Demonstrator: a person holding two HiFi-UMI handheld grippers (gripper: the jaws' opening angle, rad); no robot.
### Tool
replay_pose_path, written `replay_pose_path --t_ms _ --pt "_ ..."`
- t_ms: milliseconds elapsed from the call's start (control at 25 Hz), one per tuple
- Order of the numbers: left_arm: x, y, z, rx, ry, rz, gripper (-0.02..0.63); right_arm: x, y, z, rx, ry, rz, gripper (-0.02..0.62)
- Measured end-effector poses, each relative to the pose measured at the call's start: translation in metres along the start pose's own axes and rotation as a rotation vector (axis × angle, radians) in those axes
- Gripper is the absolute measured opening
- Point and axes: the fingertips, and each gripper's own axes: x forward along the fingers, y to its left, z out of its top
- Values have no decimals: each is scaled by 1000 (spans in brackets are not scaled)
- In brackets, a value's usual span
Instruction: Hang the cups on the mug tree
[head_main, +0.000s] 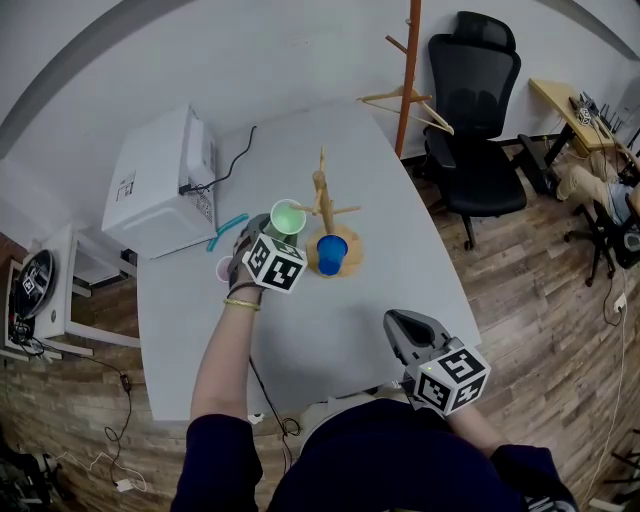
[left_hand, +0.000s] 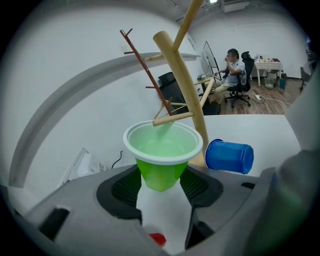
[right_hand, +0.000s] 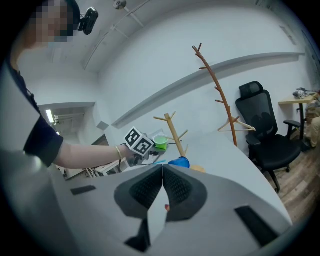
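Green cup (left_hand: 162, 145), empty, is gripped by left gripper (left_hand: 162, 176); right gripper (right_hand: 163, 169) closed on nothing.

The green cup (left_hand: 162, 150) is seen as thin, translucent, glossy plastic, the blue cup (left_hand: 230, 156) as smooth, opaque plastic. The mug tree (left_hand: 180, 82) is made of pale, matt wood. The fingers (left_hand: 122, 189) are padded with black ribbed material. The surface (head_main: 330, 330) is finished smooth and matt.

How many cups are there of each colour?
green cup: 1
blue cup: 1
pink cup, mostly hidden, so likely a cup: 1
Total: 3
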Motion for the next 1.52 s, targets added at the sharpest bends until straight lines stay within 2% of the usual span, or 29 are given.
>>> replay_pose_path --t_ms 360,1080,1520 --pt "-5 14 14 158 -2 68 253 1 3 -7 -2 12 20 29" --pt "-7 12 35 325 -1 108 253 -10 -7 -5 0 2 2 29" --pt "-9 5 49 465 0 139 253 -15 -11 -4 -6 1 5 29"
